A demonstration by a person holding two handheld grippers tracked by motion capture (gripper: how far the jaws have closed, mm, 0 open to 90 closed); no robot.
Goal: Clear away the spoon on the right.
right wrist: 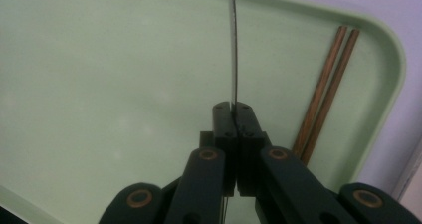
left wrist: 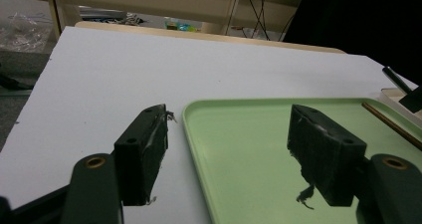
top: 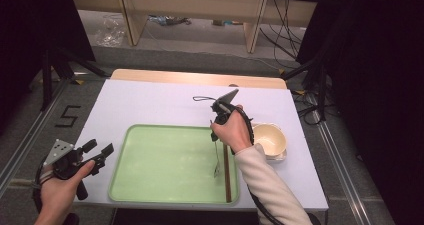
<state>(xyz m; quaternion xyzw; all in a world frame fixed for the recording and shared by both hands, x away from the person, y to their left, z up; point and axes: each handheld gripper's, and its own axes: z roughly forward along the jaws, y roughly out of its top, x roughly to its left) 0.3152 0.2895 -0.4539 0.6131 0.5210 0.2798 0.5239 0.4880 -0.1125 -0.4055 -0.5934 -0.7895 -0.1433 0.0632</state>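
Observation:
My right gripper points down over the right part of a light green tray and is shut on the thin handle of a metal utensil. The utensil's working end hangs just above the tray floor. In the right gripper view the jaws pinch the utensil edge-on, so I cannot tell whether it is a spoon or a fork. A pair of brown chopsticks lies in the tray along its right wall, next to the utensil. My left gripper hovers open by the tray's left edge, holding nothing.
A cream bowl stands on the white table just right of the tray. The white tabletop stretches bare behind the tray. Beyond the table are a wooden bench's legs, cables and dark stands on the floor.

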